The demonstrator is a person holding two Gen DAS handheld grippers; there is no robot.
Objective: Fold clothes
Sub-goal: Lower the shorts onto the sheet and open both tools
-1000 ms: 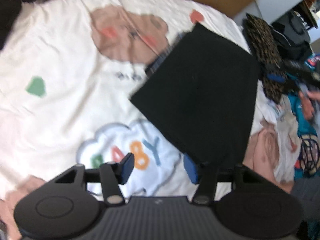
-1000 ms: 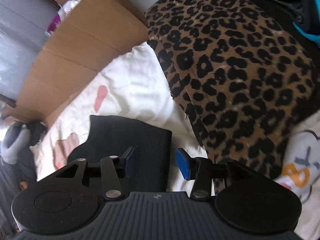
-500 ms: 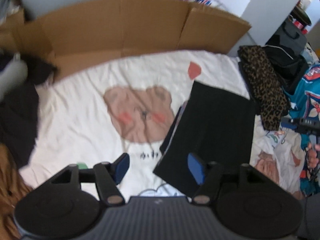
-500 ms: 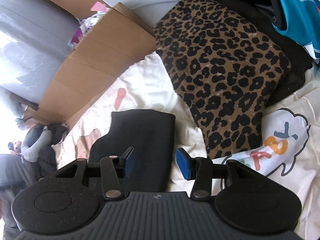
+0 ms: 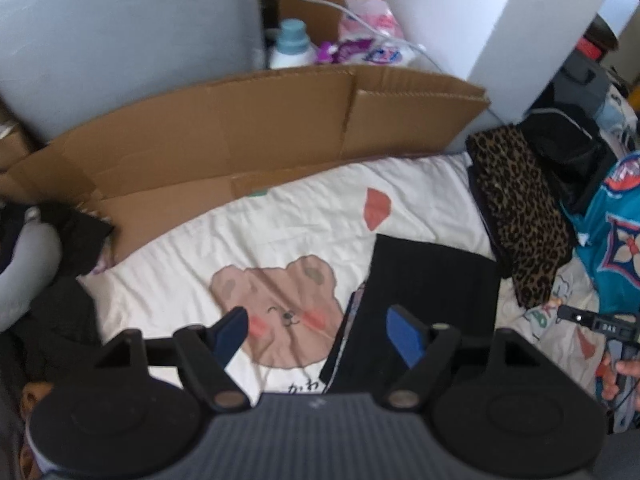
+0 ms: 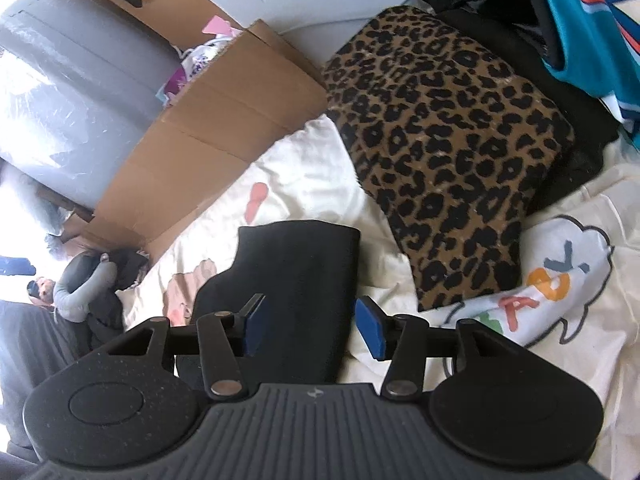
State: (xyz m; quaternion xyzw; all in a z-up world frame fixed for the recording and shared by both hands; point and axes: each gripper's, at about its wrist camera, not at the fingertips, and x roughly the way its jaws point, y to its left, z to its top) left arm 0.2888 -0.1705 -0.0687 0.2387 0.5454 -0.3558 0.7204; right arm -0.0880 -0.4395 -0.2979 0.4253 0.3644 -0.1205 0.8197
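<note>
Black folded garment (image 6: 296,280) below right tongs (image 6: 312,325) (spread)

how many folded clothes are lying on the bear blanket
2: a flat black folded garment mid-blanket, and a leopard-print folded garment at its right edge beside it. Others may hide in the side piles.

Matt black cloth garment (image 5: 432,276)

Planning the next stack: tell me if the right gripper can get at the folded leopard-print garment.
Probably yes: the right gripper is open and empty, and the folded leopard-print garment lies uncovered on top, ahead-right, beyond the folded black garment.
</note>
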